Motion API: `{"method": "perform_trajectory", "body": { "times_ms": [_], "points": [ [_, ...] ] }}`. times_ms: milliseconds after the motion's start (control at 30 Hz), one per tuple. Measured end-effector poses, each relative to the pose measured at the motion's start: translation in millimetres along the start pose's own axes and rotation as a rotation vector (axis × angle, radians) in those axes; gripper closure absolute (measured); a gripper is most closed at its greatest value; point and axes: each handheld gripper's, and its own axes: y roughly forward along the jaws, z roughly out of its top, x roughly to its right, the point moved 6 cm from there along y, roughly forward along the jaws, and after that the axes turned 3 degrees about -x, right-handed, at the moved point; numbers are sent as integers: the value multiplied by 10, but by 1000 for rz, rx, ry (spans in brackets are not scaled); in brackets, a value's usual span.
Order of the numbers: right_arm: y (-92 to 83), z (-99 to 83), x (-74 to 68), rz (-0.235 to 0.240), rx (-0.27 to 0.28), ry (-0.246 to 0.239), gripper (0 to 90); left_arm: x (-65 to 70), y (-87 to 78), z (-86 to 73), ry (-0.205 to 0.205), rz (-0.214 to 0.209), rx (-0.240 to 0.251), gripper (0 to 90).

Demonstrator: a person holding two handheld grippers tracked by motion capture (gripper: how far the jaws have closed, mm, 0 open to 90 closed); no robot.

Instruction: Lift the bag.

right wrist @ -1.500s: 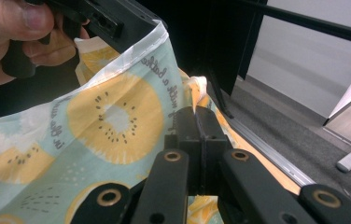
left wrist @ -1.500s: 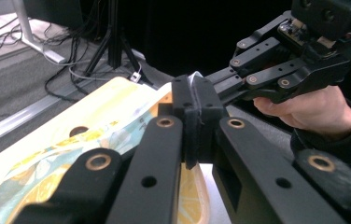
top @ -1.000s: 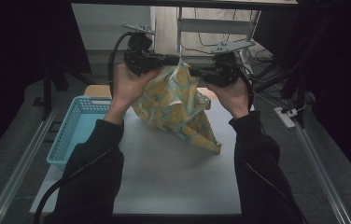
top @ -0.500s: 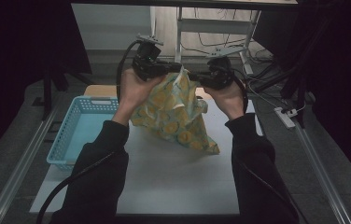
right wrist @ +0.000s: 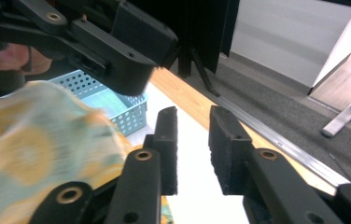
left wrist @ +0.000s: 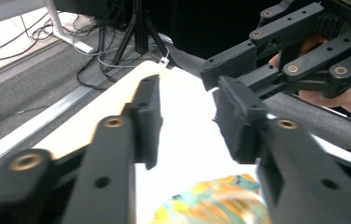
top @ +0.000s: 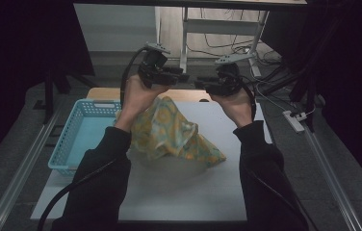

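A yellow and teal patterned cloth [top: 174, 134] lies crumpled on the white table top [top: 193, 192], partly behind the person's left forearm. Above it, my left gripper [top: 181, 76] and right gripper [top: 202, 84] are held up, tips pointing toward each other. The jaws of both have just been opening, and nothing is between them. In the left gripper view my left gripper [left wrist: 192, 116] gapes over the cloth [left wrist: 215, 200] below. In the right gripper view my right gripper [right wrist: 193, 149] is parted, with the cloth [right wrist: 38, 154] blurred at the left.
A light blue plastic basket [top: 80, 134] stands at the table's left side, next to the cloth, and appears as the basket [right wrist: 113, 102] in the right gripper view. A wooden strip edges the table's far side. Metal rails run along both sides, and cables lie on the floor beyond.
Both grippers were shut on the cloth's top edge and held it up. They have since opened, and the cloth has dropped onto the table and slumped toward the left.
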Motion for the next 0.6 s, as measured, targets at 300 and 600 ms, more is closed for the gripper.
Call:
{"method": "perform_trajectory", "body": {
  "times_ms": [300,600],
  "points": [
    [32,-155,-3,10,-8,19,522,-99,-51,-196,7,23,1,281],
    [81,-294,-62,12,-12,31,312,-95,-74,-495,-26,27,-36,91]
  ]
}}
